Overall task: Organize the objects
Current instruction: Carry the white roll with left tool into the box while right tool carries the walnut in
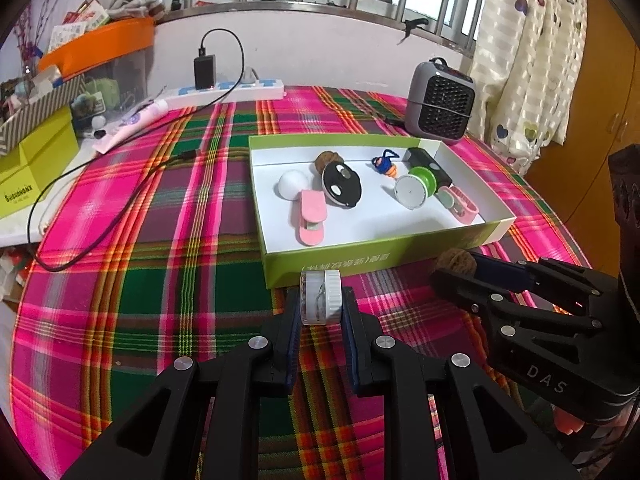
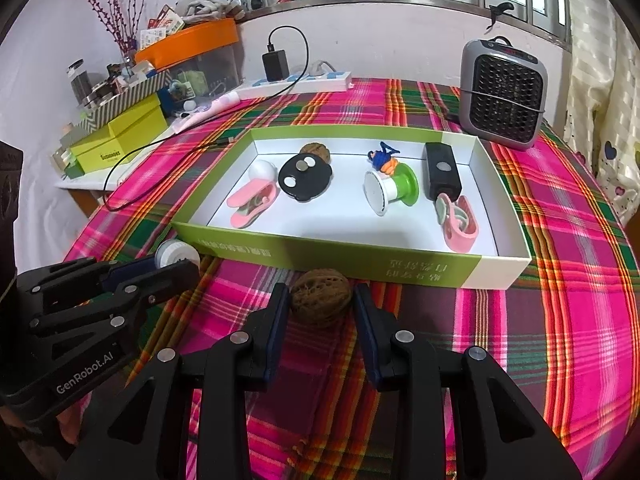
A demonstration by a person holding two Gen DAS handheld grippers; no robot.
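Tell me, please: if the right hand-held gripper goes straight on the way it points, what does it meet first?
Probably the near green wall of the box. The right hand-held gripper, shut on a walnut, points at it; depth is unclear.

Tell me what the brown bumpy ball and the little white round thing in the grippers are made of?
The walnut looks like natural woody shell: matte brown, deeply wrinkled. The small white jar looks like plastic: smooth, slightly glossy, with a ribbed white cap and a clear part showing something inside; it could be glass there.
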